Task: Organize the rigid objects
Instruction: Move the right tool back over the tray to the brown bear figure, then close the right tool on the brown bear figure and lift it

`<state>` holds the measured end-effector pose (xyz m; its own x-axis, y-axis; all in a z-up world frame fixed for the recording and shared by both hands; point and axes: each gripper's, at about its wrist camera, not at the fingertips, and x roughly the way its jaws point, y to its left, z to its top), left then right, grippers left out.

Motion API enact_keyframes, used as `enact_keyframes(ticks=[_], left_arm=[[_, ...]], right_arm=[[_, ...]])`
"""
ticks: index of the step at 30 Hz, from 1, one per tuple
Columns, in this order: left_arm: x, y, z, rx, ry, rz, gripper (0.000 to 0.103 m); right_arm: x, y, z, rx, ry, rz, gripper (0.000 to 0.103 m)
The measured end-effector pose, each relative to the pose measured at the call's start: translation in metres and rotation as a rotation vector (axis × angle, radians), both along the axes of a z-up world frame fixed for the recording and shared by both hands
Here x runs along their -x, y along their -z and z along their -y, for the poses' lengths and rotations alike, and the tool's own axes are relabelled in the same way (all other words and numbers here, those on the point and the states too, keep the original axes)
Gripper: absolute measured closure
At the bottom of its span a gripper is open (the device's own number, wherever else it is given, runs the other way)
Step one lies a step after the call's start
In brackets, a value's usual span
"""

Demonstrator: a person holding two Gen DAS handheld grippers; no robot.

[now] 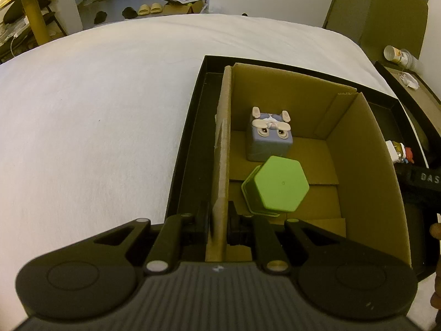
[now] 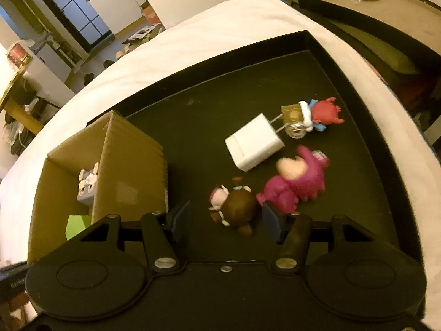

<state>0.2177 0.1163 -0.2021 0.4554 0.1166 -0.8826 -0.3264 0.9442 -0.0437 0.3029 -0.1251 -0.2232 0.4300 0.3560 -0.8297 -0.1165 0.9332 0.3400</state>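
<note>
A cardboard box [image 1: 355, 149] stands in a black tray [image 1: 190, 138] on a white bed. Inside it are a blue cube toy with a face [image 1: 268, 138] and a green hexagonal container [image 1: 278, 187]. My left gripper [image 1: 219, 229] is shut on the box's left wall [image 1: 222, 165]. In the right wrist view, my right gripper [image 2: 226, 220] is open just above the tray floor, with a brown and pink figure [image 2: 234, 207] between its fingers. A magenta figure [image 2: 297, 182], a white charger [image 2: 255, 146] and a red figure on a small cart [image 2: 311, 115] lie beyond.
The box also shows in the right wrist view [image 2: 129, 165], left of the gripper. The black tray rim [image 2: 366, 88] bounds the toys. The white bed [image 1: 96, 110] spreads to the left. A dark side table [image 2: 386, 13] with a cup stands at the right.
</note>
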Motion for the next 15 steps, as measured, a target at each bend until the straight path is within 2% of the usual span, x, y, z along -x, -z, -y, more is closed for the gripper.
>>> enact_keyframes(ticks=[6,10,15], left_arm=[[0.0007,-0.0011,0.0008,-0.004,-0.008,0.002,0.092],[0.0004,-0.0014,0.0016,-0.006,-0.018,0.002,0.092],[0.0008,-0.0014,0.0029,-0.011,-0.021,0.002,0.092]], right_arm=[[-0.0069,0.0043,-0.0104,0.018,-0.001,0.0,0.047],[-0.0075,0.0098,-0.008,0.032,0.008,-0.011,0.06],[-0.0003,0.006,-0.0047,0.044,0.006,-0.004,0.06]])
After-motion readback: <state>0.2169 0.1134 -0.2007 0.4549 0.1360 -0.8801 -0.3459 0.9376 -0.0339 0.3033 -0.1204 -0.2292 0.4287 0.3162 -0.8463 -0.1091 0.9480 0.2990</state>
